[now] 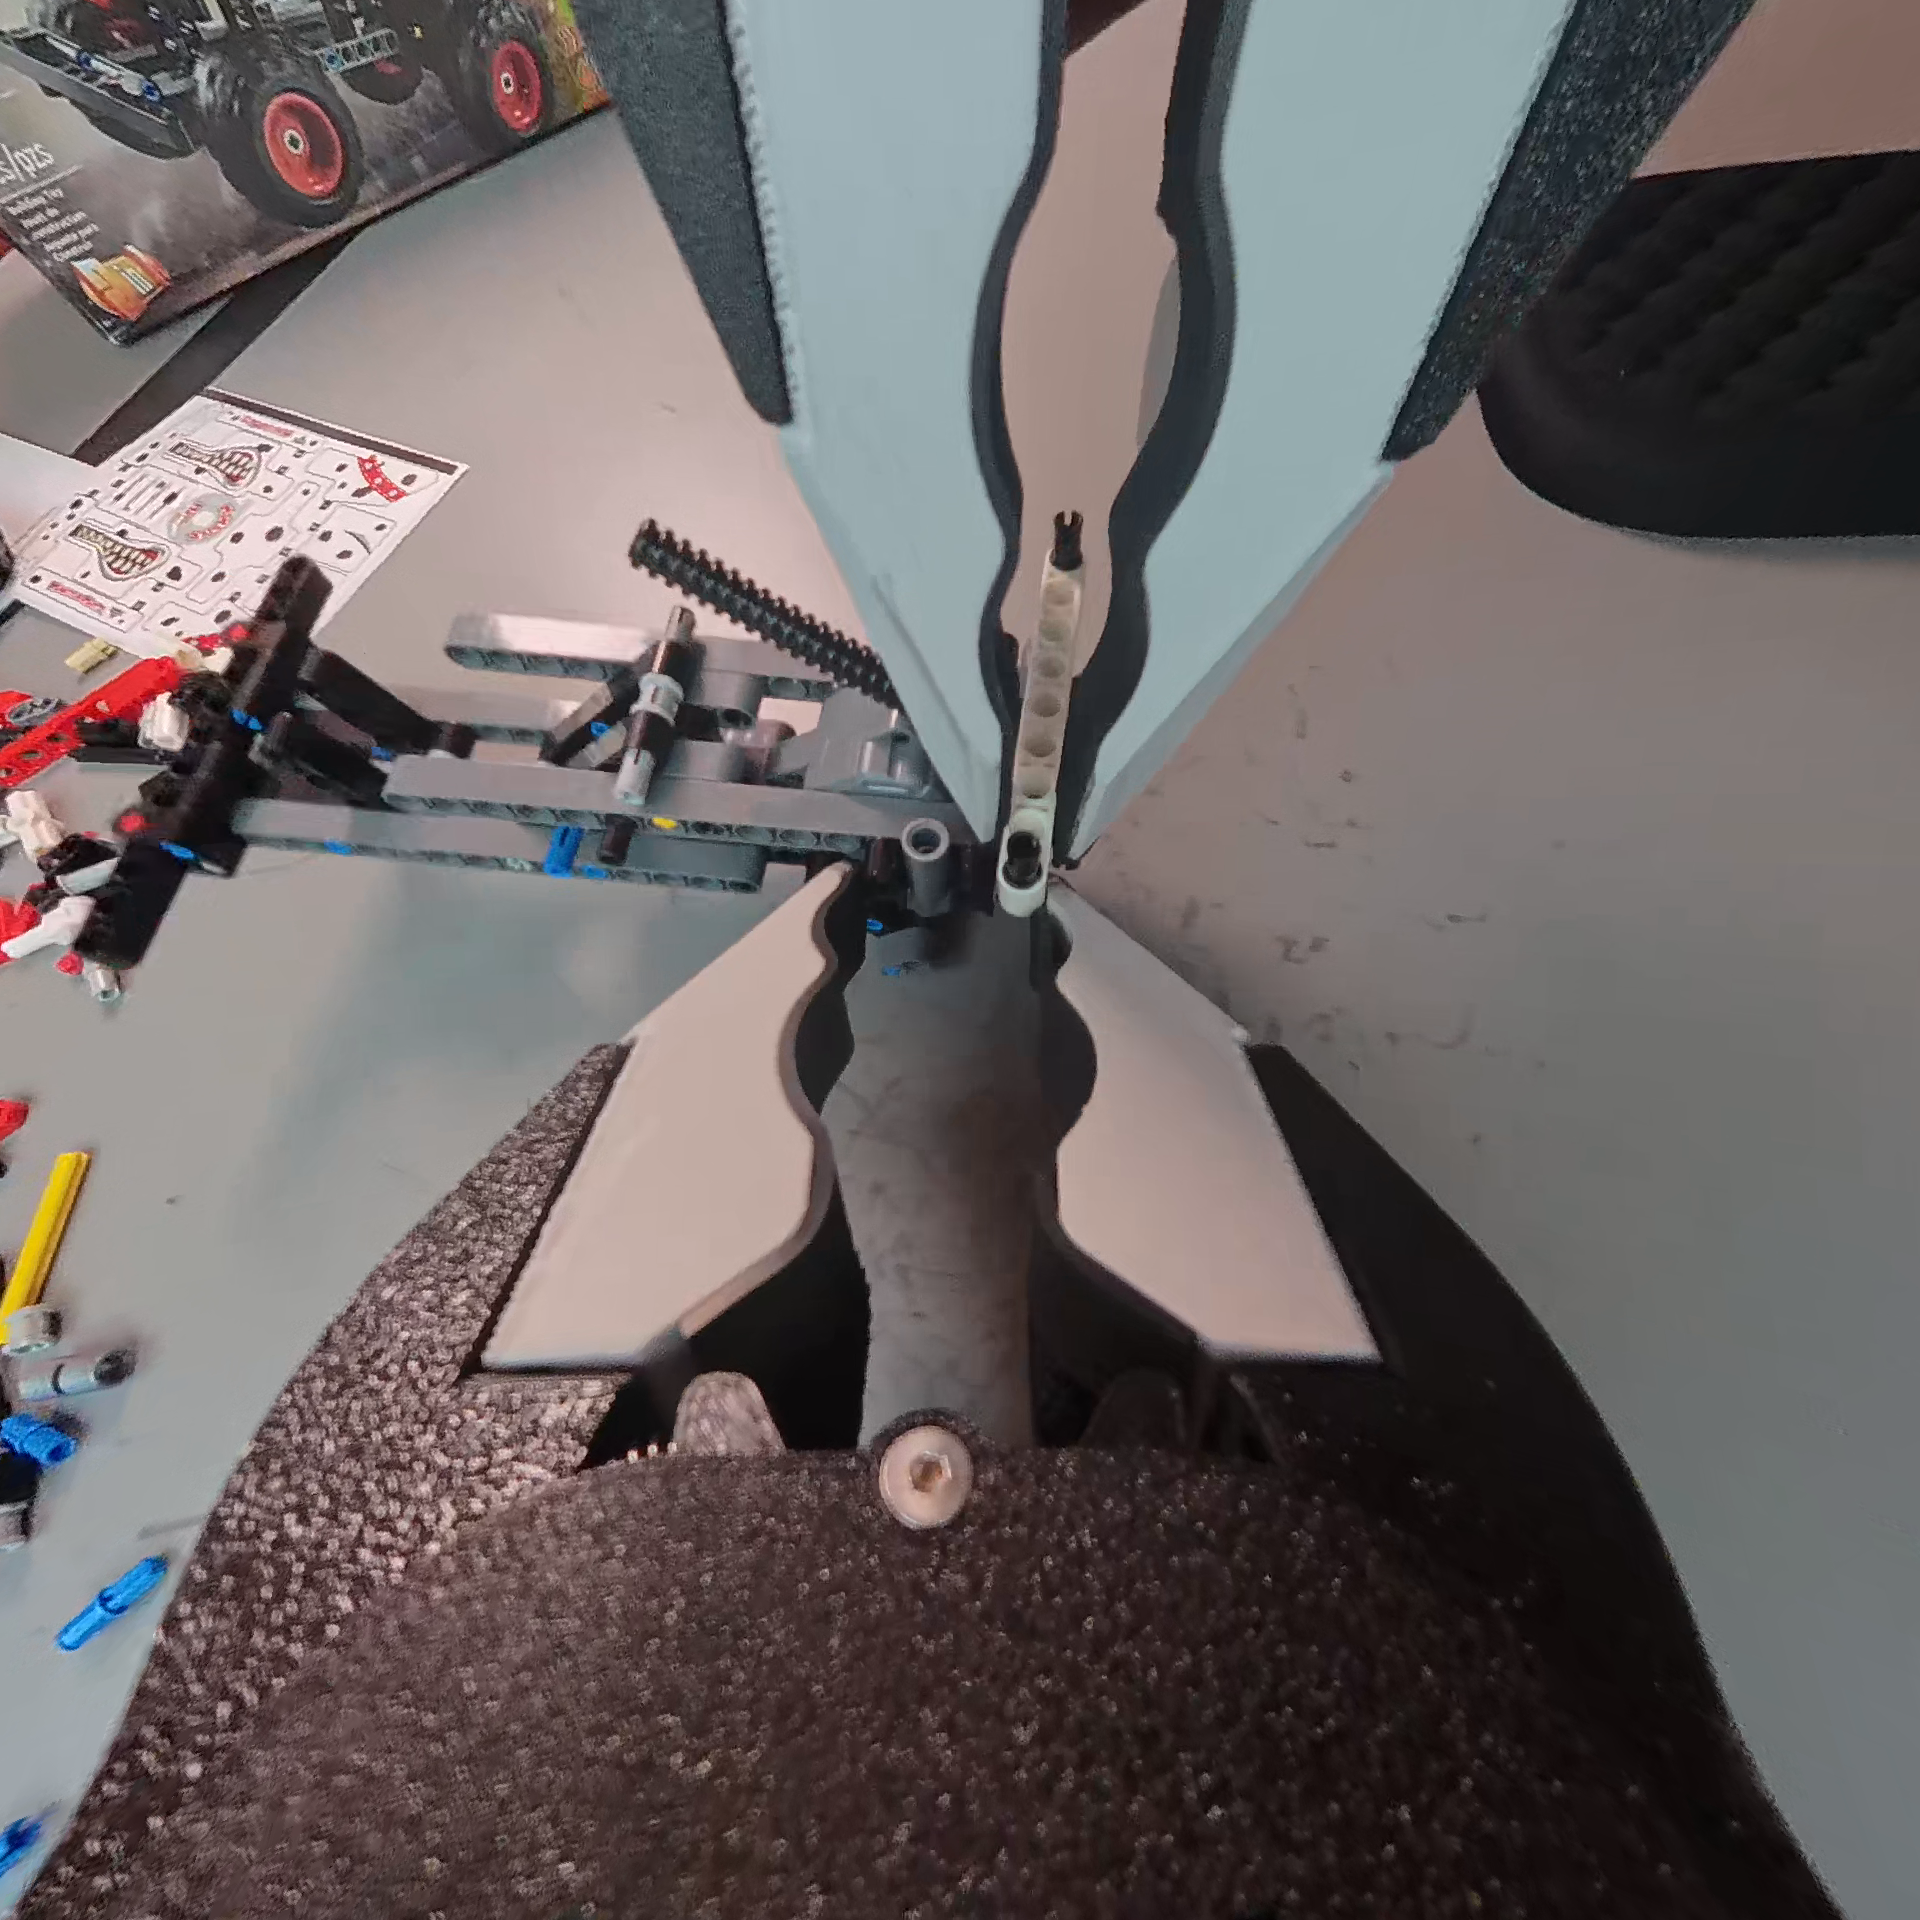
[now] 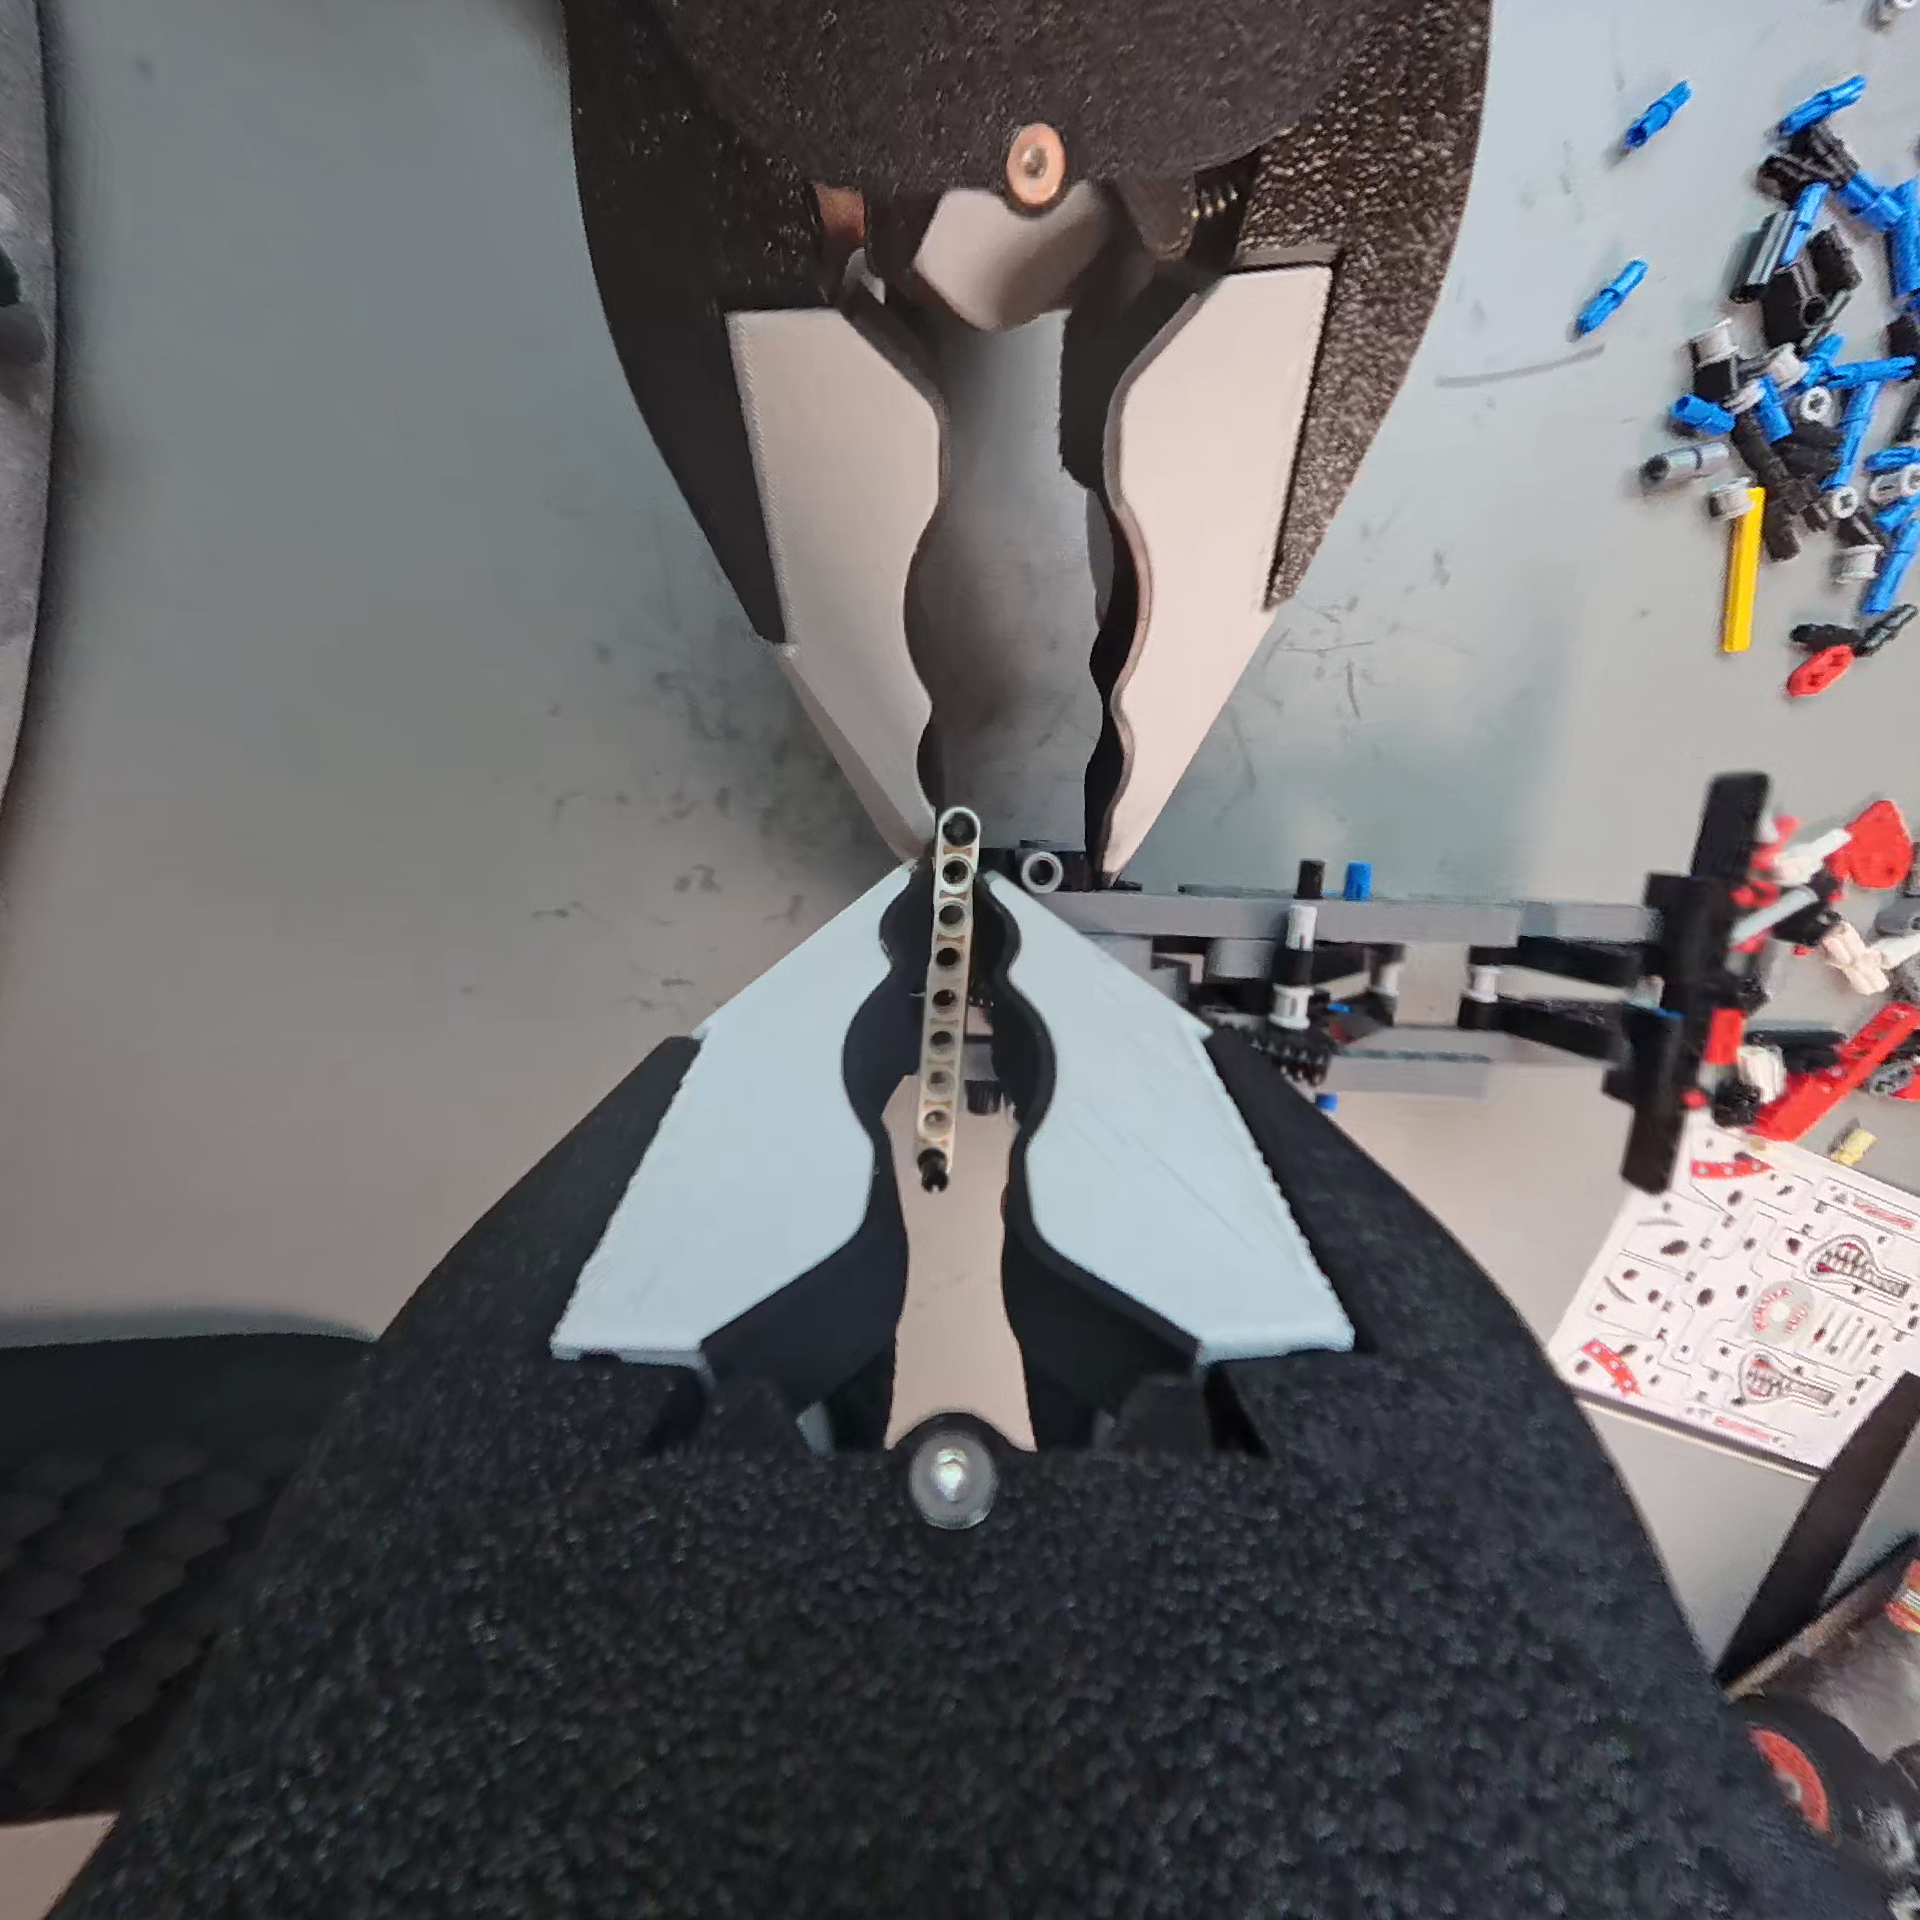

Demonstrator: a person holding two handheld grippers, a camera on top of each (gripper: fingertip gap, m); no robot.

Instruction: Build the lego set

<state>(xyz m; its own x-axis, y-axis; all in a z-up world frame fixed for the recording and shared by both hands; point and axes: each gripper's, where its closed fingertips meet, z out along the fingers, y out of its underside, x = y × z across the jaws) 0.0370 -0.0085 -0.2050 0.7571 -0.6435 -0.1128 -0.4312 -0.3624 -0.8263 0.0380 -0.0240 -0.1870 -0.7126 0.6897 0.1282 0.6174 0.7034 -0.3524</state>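
Two grippers: right (image 2: 951, 883) pinching white beam (image 2: 943, 997); left (image 1: 940, 883) clamping chassis (image 1: 582, 800) (jaws narrow).

I see print on the box (image 1: 208, 156) at far left and the sticker sheet (image 1: 229, 520) near it; none is legible to me.

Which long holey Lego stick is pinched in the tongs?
The white beam, pinched between the right tongs' pale blue fingers. The grey beams are built into the chassis, and the red beam sits at its far end.
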